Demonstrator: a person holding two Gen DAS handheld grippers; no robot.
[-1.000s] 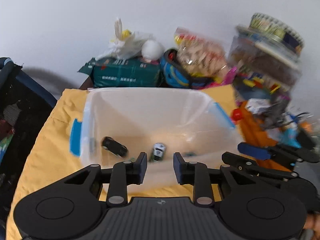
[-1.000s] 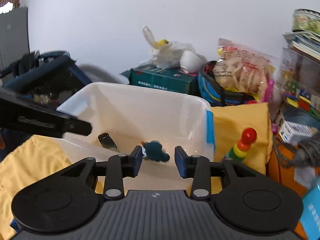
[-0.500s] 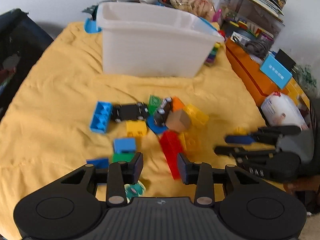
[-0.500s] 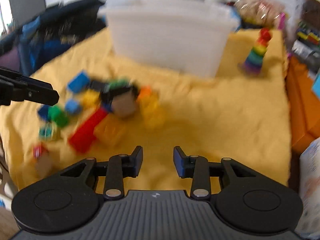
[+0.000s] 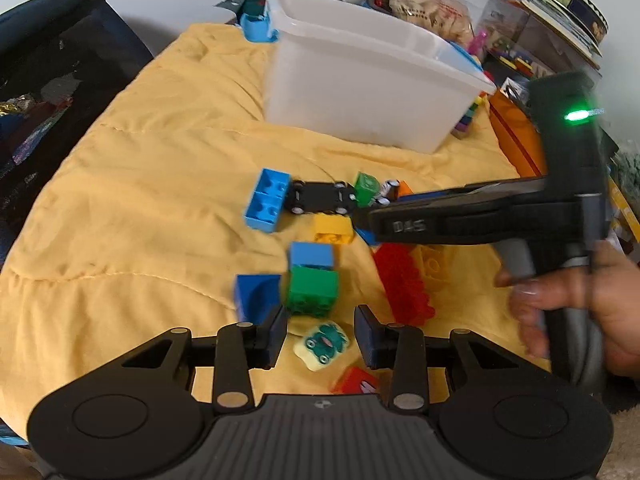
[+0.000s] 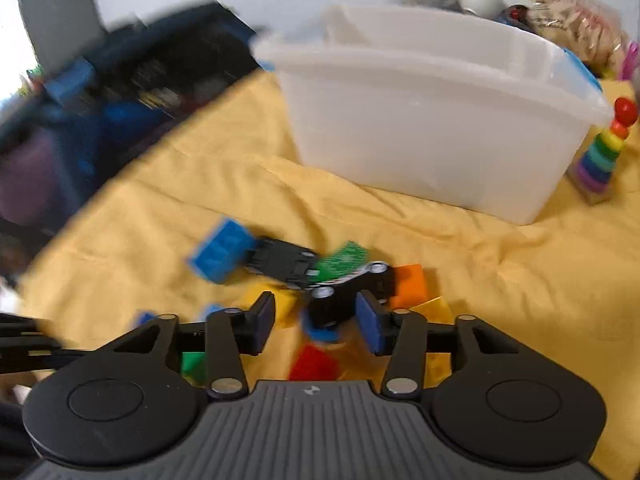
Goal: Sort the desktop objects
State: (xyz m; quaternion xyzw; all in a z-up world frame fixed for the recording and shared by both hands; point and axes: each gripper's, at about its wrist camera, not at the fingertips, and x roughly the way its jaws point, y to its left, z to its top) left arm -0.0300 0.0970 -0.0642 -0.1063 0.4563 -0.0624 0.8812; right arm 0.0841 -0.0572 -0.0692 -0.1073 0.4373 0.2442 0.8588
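Bin (image 6: 436, 120) sits at 12 o'clock on the yellow cloth (image 5: 132, 184), rim high, well apart from the toy pile (image 5: 332, 240). Everything left to sort is in that pile, nothing lifted yet.

My right gripper (image 6: 315, 316) is spread wide, holding nothing, jaws either side of the small black car (image 6: 352, 288). My left gripper (image 5: 320, 330) is also spread and empty; the tile with the teal car print (image 5: 322, 344) lies between its fingers, green brick (image 5: 313, 291) just past at 12.

Risks, my read:
- Both grippers are working the same pile, and the right one already crosses the left's view from 3 o'clock. Reaching together could mean a collision.
- Black car has wheels and touches the green block (image 6: 343, 259) and orange brick (image 6: 410, 286). A skewed close could roll it out or drag its neighbours.
- Tile is flat on soft cloth, so fingers may pinch fabric or slide over it.
- Right view is blurred, so jaw alignment on the car is uncertain.
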